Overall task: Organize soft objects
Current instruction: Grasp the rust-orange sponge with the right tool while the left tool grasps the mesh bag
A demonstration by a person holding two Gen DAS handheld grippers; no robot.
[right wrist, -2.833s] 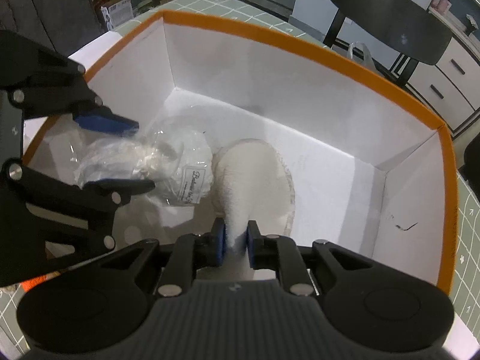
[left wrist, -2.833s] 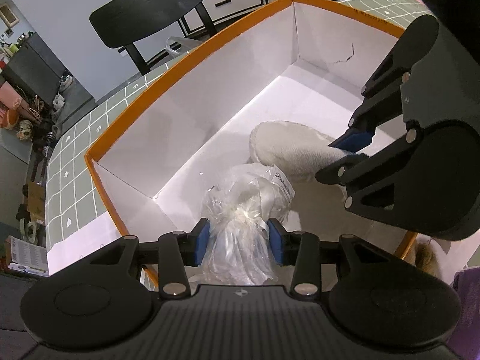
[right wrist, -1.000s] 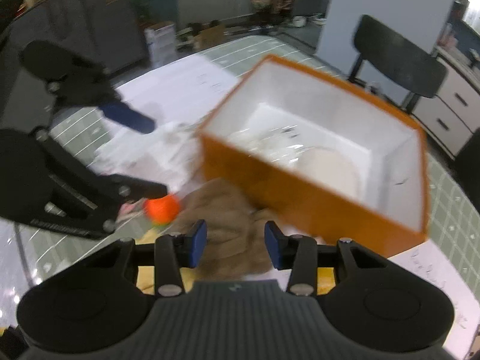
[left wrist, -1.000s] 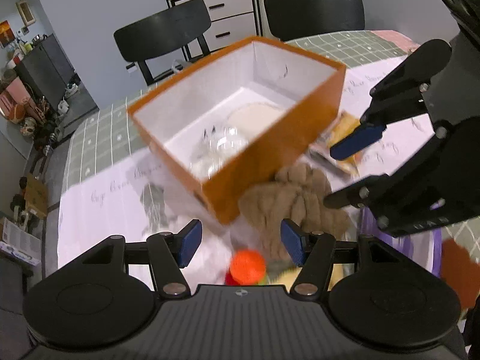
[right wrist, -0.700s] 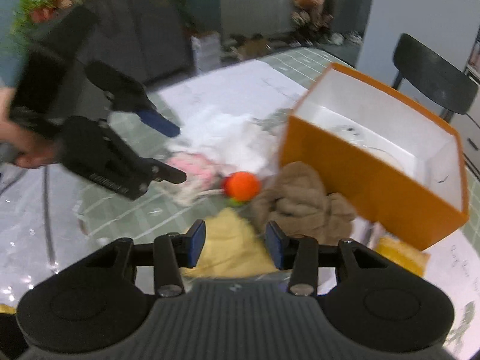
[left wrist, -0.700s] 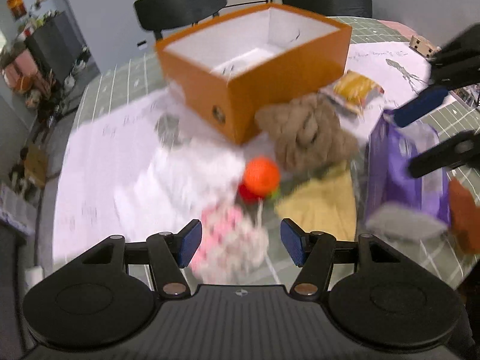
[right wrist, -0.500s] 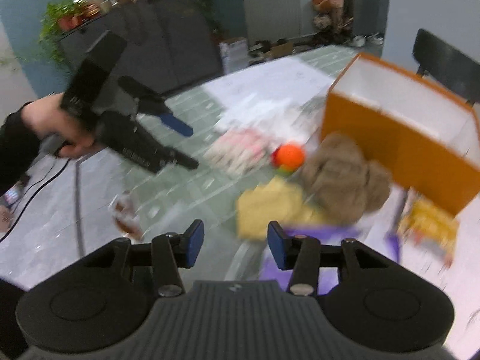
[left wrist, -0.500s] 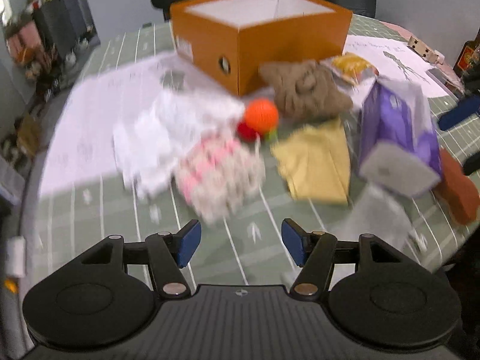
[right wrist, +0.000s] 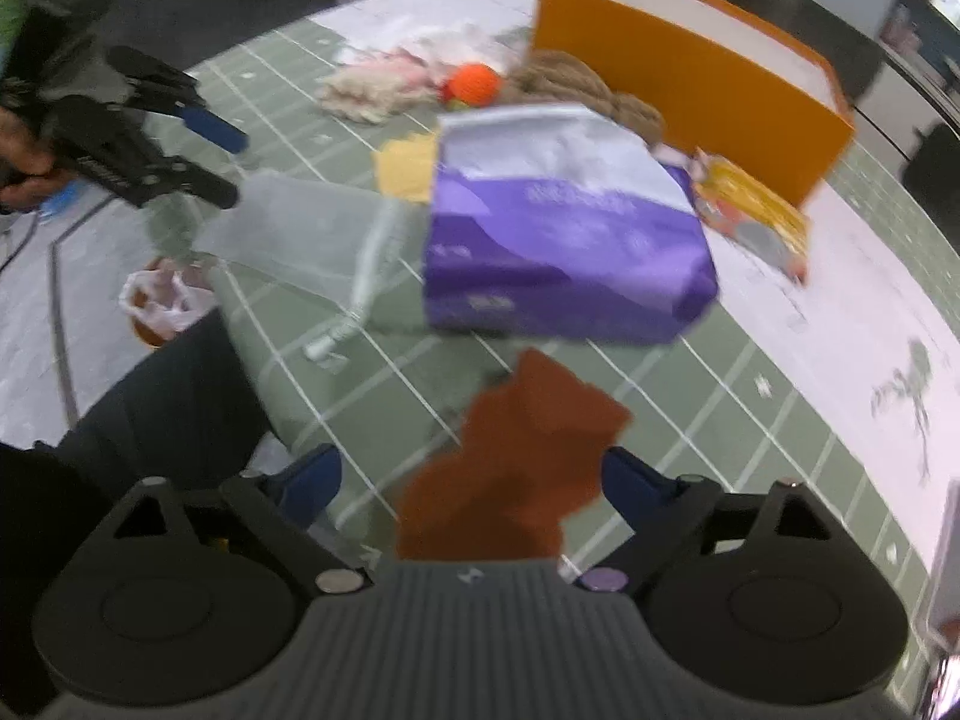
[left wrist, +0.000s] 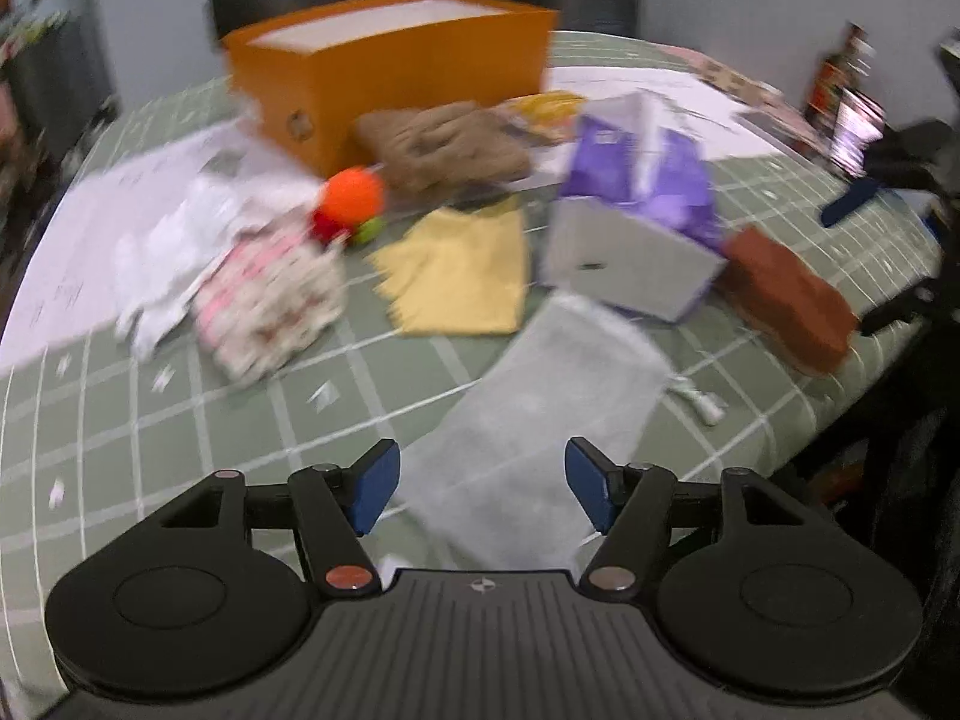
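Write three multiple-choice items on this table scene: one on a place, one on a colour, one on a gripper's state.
1. What lies nearest the right gripper?
A. rust-brown cloth
B. orange ball
C. yellow cloth
2. What colour is the box's outside?
A. green
B. orange
C. purple
3. How is the left gripper?
A. shut on a bag
B. shut, empty
C. open

A: the rust-brown cloth sits between its spread pads.
B: its walls are orange.
C: its pads stand apart over the grey mesh pouch, untouched.
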